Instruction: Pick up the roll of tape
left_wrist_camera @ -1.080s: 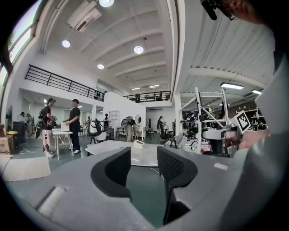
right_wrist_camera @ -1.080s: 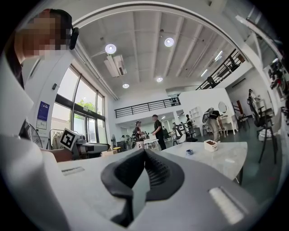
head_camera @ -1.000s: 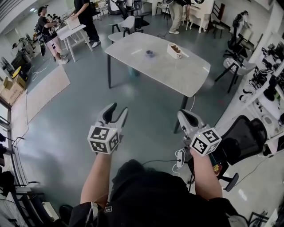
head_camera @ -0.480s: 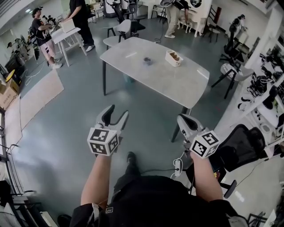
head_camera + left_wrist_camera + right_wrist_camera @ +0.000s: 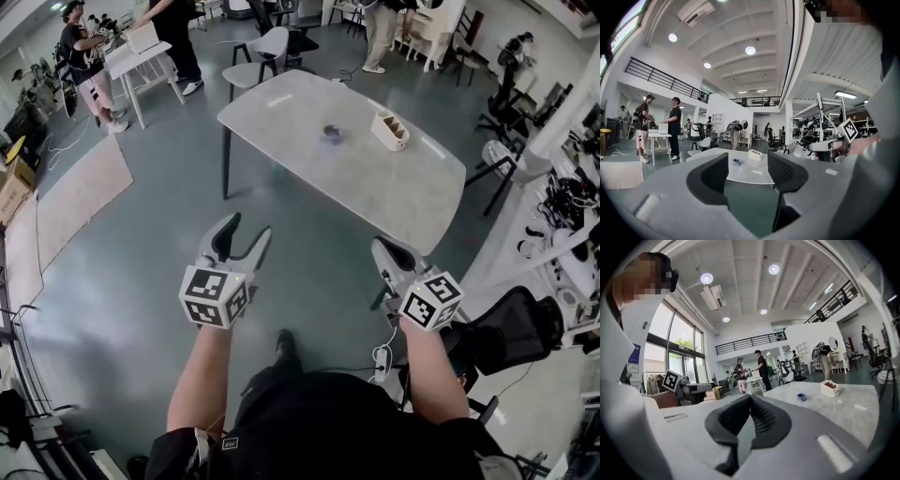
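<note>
A small blue roll of tape (image 5: 333,133) (image 5: 736,162) (image 5: 801,397) lies on a grey table (image 5: 394,187), far ahead of both grippers. My left gripper (image 5: 242,232) is held over the floor short of the table, jaws wide open with nothing between them. My right gripper (image 5: 384,251) hovers near the table's near edge, its jaws pressed together on nothing. In the left gripper view (image 5: 746,174) the tape shows between the open jaws, in the distance.
A white box (image 5: 390,131) stands on the table right of the tape. A black office chair (image 5: 511,328) and a power strip (image 5: 382,356) are at my right. People stand at a small white table (image 5: 136,52) far left. Chairs stand beyond the grey table.
The table has come closer in the head view as I walk towards it. Both grippers keep their pose in front of me; the left jaws look a bit wider.
</note>
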